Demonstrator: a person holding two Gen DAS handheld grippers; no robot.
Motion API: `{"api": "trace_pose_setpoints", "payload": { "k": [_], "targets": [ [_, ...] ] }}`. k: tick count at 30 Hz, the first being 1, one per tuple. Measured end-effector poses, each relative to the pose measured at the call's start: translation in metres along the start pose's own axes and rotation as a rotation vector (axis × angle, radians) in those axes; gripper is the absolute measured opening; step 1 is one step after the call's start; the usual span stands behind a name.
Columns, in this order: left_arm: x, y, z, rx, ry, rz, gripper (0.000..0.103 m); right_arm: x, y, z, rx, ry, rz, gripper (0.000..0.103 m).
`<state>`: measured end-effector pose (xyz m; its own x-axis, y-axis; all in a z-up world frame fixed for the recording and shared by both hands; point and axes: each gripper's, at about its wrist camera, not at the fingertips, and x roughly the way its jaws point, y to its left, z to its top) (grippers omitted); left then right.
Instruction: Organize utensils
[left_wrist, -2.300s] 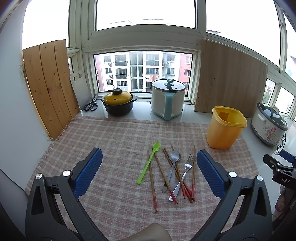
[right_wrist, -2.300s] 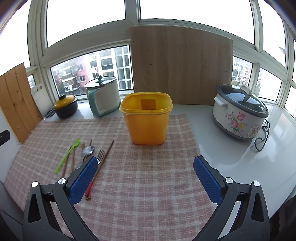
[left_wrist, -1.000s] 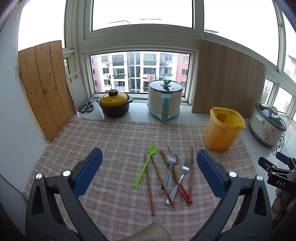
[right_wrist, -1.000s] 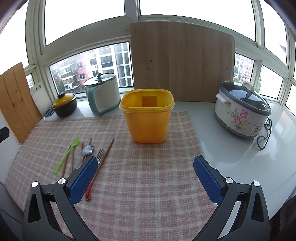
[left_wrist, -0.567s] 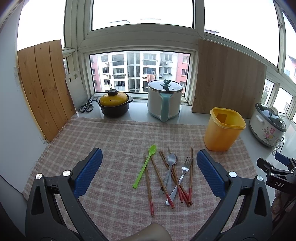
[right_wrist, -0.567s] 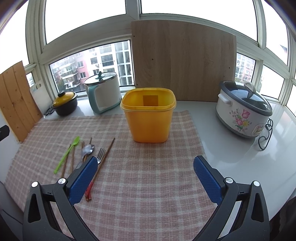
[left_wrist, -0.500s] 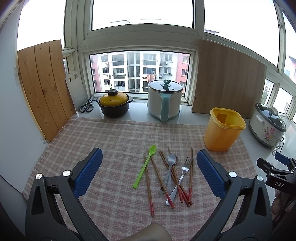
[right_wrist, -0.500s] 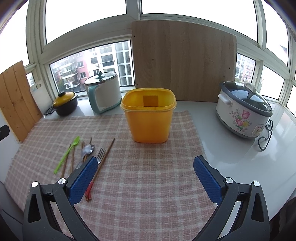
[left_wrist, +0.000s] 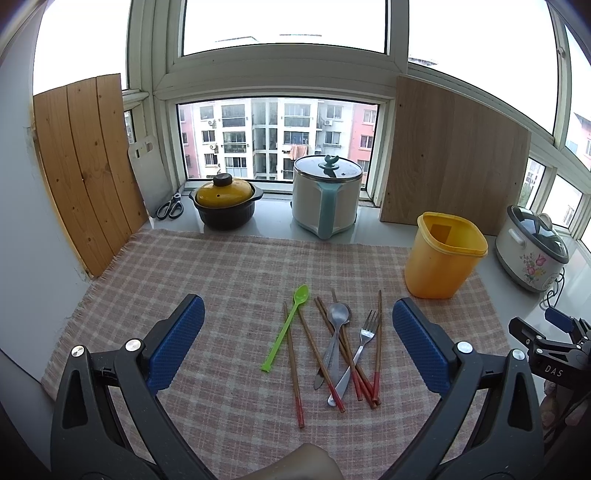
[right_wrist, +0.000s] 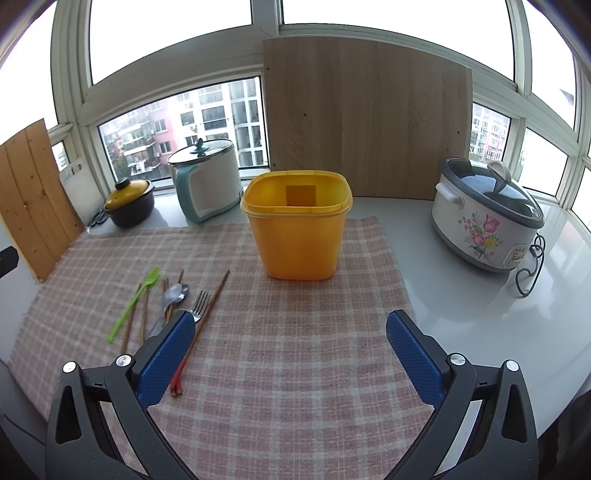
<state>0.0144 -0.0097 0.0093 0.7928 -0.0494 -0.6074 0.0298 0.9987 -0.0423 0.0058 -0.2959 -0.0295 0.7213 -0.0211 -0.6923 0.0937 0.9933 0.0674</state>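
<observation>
Steel fork lies ahead between the spread left claw pads.

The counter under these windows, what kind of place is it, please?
Probably a home kitchen corner or enclosed balcony: a flowered slow cooker, a lidded clay pot and cutlery with chopsticks on a checked cloth, apartment blocks outside.

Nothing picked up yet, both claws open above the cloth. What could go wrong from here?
The chopsticks, metal spoon and fork lie crossed in one pile, so the left claw may drag neighbours or lift several. The yellow bin looks light and could tip or slide on the checked cloth if a utensil strikes its rim.
</observation>
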Motion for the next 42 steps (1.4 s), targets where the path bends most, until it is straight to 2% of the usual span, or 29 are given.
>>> {"api": "trace_pose_setpoints", "payload": {
  "k": [7,13,20,27,32,37,42],
  "targets": [
    [0.006,0.011,0.004,-0.063,0.061,-0.15,0.103,0.0,0.0,-0.002,-0.001,0.005,0.001,0.102],
    [0.011,0.024,0.011,-0.083,0.113,-0.243,0.103,0.001,0.0,-0.004,0.002,0.011,-0.001,0.102],
    [0.02,0.032,0.015,-0.085,0.152,-0.279,0.103,0.005,-0.003,-0.005,0.013,0.022,-0.005,0.102],
    [0.039,0.037,0.012,-0.081,0.184,-0.233,0.103,0.014,-0.002,-0.007,0.01,0.037,-0.007,0.102],
    [0.056,0.043,0.005,-0.046,0.18,-0.117,0.103,0.024,0.001,-0.007,0.004,0.055,0.0,0.102],
    [0.081,0.054,-0.008,-0.016,0.208,0.003,0.103,0.039,0.009,-0.006,-0.021,0.073,0.007,0.102],
    [0.105,0.068,-0.026,0.0,0.263,0.051,0.103,0.059,0.018,-0.012,-0.039,0.1,0.057,0.102]
  ]
}}
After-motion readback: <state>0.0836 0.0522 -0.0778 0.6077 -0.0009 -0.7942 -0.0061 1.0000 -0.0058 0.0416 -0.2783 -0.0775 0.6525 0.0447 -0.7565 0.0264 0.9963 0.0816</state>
